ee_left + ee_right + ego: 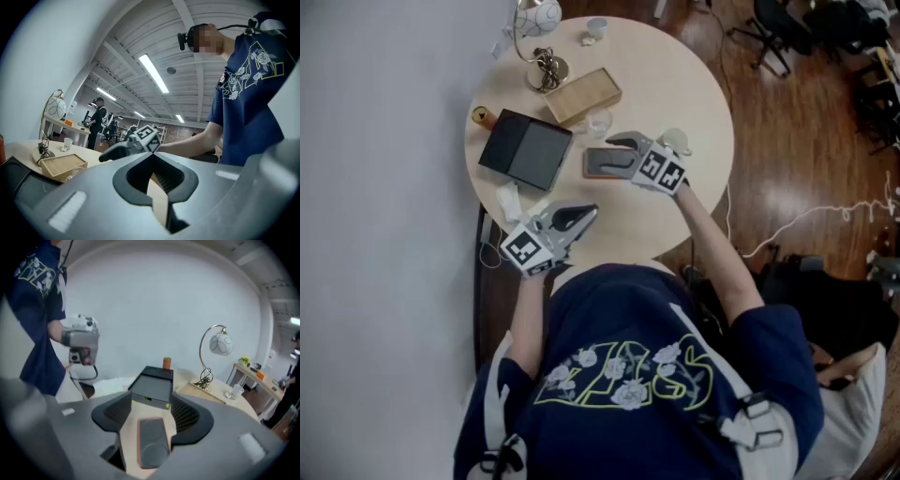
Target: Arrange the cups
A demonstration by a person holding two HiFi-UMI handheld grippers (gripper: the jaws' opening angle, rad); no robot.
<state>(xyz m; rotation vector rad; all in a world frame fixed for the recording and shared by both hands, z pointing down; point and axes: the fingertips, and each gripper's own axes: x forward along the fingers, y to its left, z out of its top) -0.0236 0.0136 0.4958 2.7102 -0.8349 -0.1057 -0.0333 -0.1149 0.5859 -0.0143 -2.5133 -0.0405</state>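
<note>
A small white cup (596, 28) stands at the table's far side by the lamp. A clear glass cup (600, 122) sits beside the wooden tray (584, 96), and another white cup (675, 141) stands just behind my right gripper (617, 156). That gripper is open and tilted down over a grey coaster tray with an orange rim (607, 162); the tray (152, 439) lies on the table below the jaws, untouched. My left gripper (586, 216) is shut and empty, held level near the table's front edge.
On the round table (703, 103) lie a black box (526, 148), an orange can (480, 116), a desk lamp (539, 19) and crumpled white paper (508, 200). A white wall runs along the left; office chairs (769, 28) stand on the wooden floor beyond.
</note>
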